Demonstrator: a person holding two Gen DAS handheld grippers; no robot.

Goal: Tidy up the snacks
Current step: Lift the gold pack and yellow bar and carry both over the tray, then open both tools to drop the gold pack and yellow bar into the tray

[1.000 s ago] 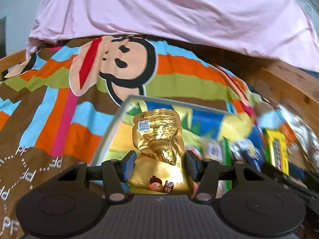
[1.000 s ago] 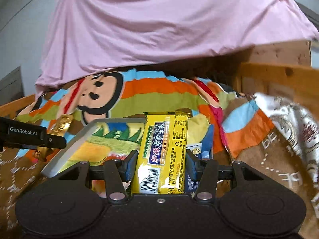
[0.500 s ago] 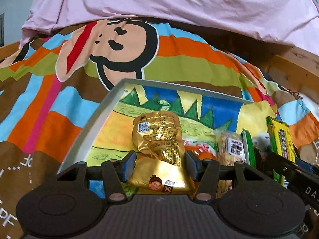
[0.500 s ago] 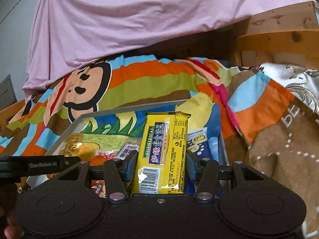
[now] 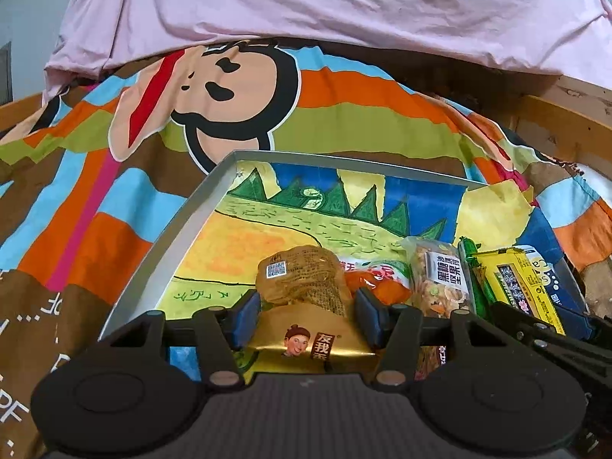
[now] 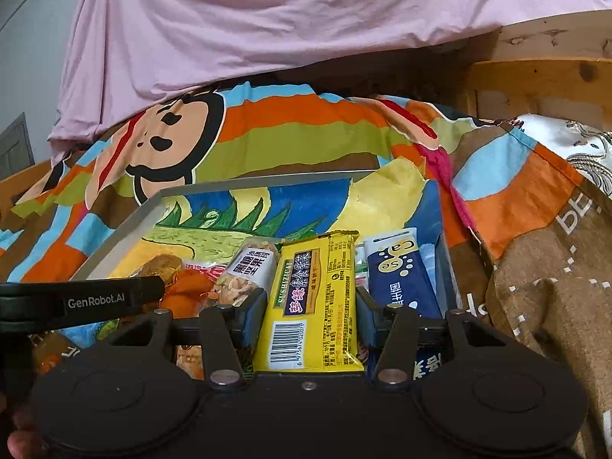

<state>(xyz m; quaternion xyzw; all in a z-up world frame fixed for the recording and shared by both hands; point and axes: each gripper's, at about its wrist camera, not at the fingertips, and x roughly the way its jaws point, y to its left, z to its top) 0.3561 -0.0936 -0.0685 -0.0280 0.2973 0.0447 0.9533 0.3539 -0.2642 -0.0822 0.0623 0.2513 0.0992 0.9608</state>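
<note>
My left gripper point(image 5: 308, 315) is clamped on one gold snack pouch point(image 5: 302, 290); its blue pads press the crinkled foil from both sides. The pouch carries a small QR code near its far end, a cartoon face and Chinese characters near me. It hangs over the near left part of the grey tray point(image 5: 164, 237), which sits on a striped cartoon-monkey blanket point(image 5: 214, 88) on the bed.

My right gripper point(image 6: 310, 311) is clamped on one yellow bar point(image 6: 311, 298), held lengthwise between the pads. Its label reads "SUSHIZICAI" beside larger Chinese characters on a dark panel, with a barcode at the near end. The bar is over the right half of the tray point(image 6: 114, 237).

Lying in the tray I count one clear nut-and-seed bar point(image 6: 248, 271) with a white label in black Chinese characters, one orange packet point(image 6: 187, 287) left of it, and one dark blue packet point(image 6: 397, 275) on the far right with "Ca" and "Se" in bubbles. A green wrapper point(image 5: 472, 267) shows between the nut bar and my yellow bar, its print too small to read.

The side of my left gripper reads "GenRobot.AI" in the right wrist view. A pink sheet point(image 6: 267, 19) hangs behind.
</note>
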